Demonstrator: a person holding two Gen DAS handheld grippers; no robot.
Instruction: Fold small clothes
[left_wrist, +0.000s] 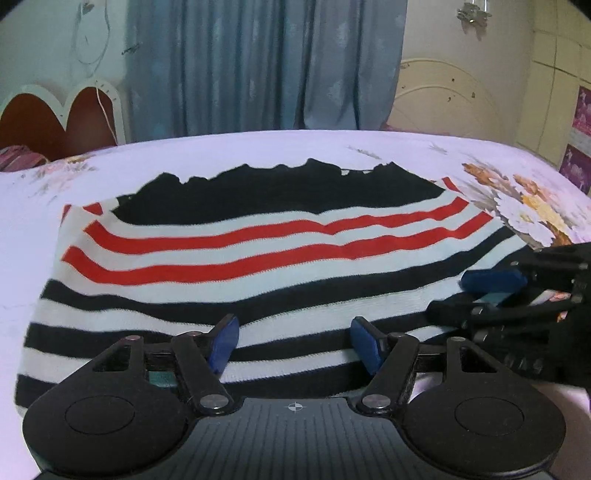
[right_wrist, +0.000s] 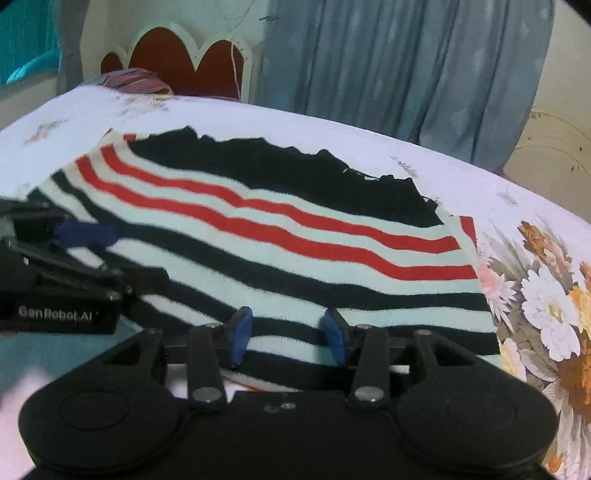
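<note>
A small knit sweater with black, white and red stripes lies flat on the bed; it also shows in the right wrist view. Its far part is plain black. My left gripper is open, its blue pads apart over the sweater's near black-and-white hem. My right gripper is open over the near hem too, a little to the right. In the left wrist view the right gripper comes in from the right edge. In the right wrist view the left gripper comes in from the left edge.
The bed sheet is pale lilac with a flower print at the right. A red and white headboard and a folded cloth stand at the far left. Blue curtains hang behind the bed.
</note>
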